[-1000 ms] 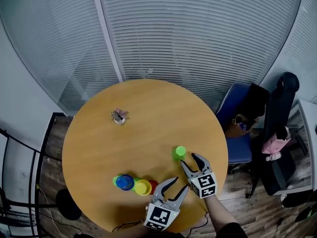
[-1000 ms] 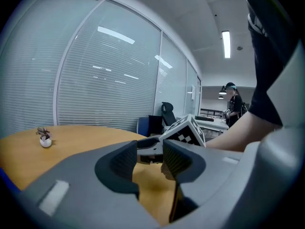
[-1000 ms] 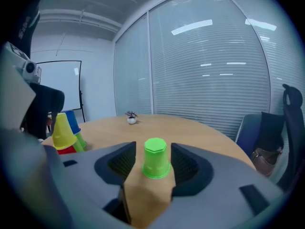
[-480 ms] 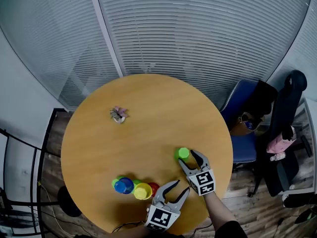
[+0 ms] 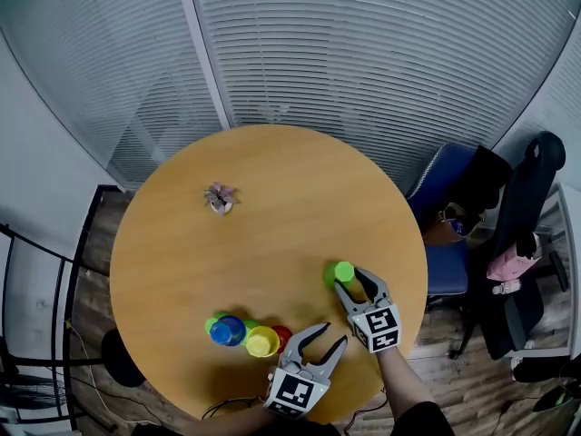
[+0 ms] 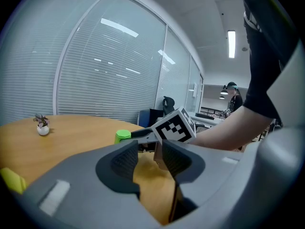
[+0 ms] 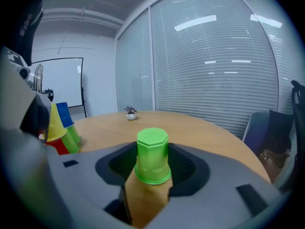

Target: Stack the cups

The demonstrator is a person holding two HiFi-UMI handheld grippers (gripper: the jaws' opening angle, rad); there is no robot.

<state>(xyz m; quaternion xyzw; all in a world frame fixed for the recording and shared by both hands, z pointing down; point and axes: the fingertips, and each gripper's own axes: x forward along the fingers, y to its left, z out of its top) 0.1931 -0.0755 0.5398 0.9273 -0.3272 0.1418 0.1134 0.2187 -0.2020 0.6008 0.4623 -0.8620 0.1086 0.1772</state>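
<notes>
Green cup stands upright between my right tongs, whose jaws, just closing, don't yet press; my left tongs gape empty.

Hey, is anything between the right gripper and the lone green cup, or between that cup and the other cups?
Nothing visible. The green cup already stands between the right gripper's jaws, which have just been closing but don't visibly pinch it. Only bare table separates it from the cup cluster; the left gripper is beside that path.
</notes>
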